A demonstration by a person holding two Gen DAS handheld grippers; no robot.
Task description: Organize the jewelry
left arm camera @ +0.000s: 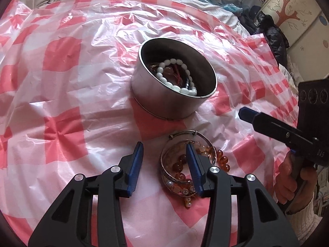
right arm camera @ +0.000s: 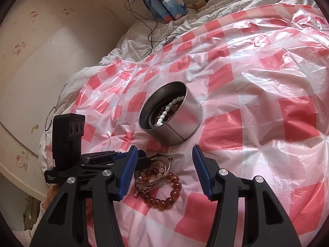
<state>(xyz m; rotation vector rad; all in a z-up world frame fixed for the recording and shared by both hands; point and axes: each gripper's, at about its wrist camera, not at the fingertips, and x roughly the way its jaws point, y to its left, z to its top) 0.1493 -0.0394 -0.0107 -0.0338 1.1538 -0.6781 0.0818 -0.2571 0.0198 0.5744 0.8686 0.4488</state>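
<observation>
On the checked plastic sheet (left arm camera: 61,94), just in front of the tin (left arm camera: 173,103), sits a tangle of amber bead bracelets (right arm camera: 164,193) and metal bangles (left arm camera: 186,142). Left gripper (left arm camera: 164,160) is spread, gripping nothing, one finger poking inside the bangle ring. Right gripper (right arm camera: 164,173) hangs open above. Grab one loop and the rest probably drags along, snagged.

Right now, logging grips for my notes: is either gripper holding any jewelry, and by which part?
Nothing is held. The left gripper stands open over the bracelet pile; the right gripper is open too.
</observation>
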